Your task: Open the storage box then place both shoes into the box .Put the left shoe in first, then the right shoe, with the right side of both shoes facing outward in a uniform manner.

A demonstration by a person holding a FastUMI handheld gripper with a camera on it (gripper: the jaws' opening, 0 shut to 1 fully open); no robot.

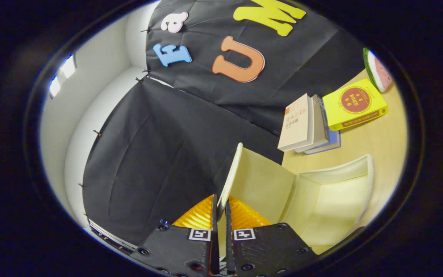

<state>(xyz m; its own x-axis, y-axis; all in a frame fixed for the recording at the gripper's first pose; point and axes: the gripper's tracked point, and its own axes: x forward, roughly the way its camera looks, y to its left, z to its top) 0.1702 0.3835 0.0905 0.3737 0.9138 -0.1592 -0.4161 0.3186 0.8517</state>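
Fingers (221,209) nearly closed, pinching the lid (231,173) of the storage box (333,200) on the worktop (383,134); I judge it lifted open, its interior empty. Books (308,123) lie beyond. Both shoes remain to place.
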